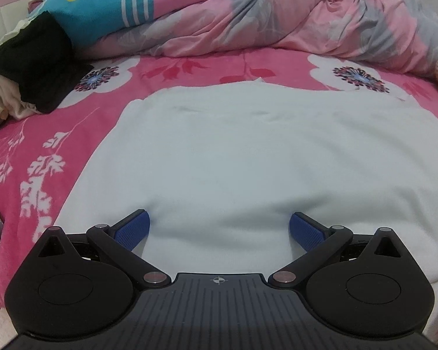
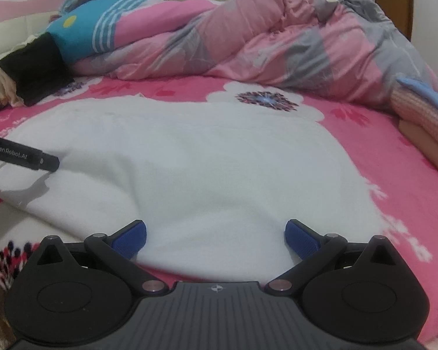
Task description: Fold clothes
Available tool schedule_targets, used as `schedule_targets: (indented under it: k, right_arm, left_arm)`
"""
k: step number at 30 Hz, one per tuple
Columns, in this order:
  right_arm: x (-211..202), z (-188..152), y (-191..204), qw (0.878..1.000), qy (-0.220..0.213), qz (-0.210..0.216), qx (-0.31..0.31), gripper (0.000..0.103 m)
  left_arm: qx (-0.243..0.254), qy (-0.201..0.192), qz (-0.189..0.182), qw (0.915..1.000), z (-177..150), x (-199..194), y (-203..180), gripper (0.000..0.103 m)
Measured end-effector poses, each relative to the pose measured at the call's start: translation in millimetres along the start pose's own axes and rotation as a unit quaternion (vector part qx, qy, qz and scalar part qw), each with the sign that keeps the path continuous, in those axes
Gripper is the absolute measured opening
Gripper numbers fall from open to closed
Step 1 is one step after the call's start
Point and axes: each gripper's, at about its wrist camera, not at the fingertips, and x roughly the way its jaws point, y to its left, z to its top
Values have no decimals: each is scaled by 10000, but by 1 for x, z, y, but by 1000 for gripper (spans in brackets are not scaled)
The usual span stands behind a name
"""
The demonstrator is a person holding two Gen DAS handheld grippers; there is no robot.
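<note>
White fabric fills the middle of both views: a pale garment (image 1: 219, 157) lies spread flat on the pink flowered bed sheet (image 1: 38, 157). The left gripper (image 1: 219, 227) sits low over the garment's near edge, jaws spread wide with cloth between the blue pads (image 1: 133, 229). The right gripper (image 2: 214, 234) hovers likewise at the near hem, jaws spread wide. A crumpled pink-and-grey quilt (image 2: 277, 43) is heaped behind, with a black cloth (image 1: 35, 70) at the far left.
</note>
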Motion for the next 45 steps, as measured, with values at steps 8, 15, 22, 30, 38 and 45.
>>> schedule_targets:
  k: [8, 15, 22, 30, 38, 45]
  right_arm:
    - [-4, 38, 3, 9983, -546, 119, -173, 93]
    - [41, 49, 2, 9990, -412, 121, -78, 71]
    - [23, 27, -27, 9995, -242, -65, 175, 71]
    - [1, 34, -40, 9985, -426, -221, 281, 51]
    - [34, 43, -22, 9980, -525, 214, 266, 51]
    - [34, 28, -45, 9966, -480, 286, 612, 55]
  left_arm:
    - [-15, 70, 28, 10000, 1, 0, 0, 103]
    - [10, 102, 37, 9999, 2, 1, -1, 103]
    - [1, 102, 50, 9999, 1, 1, -2, 103]
    - [14, 72, 40, 10000, 0, 1, -2, 103]
    - [49, 41, 2, 10000, 0, 1, -1, 103]
    - [12, 41, -12, 10000, -1, 1, 0, 103]
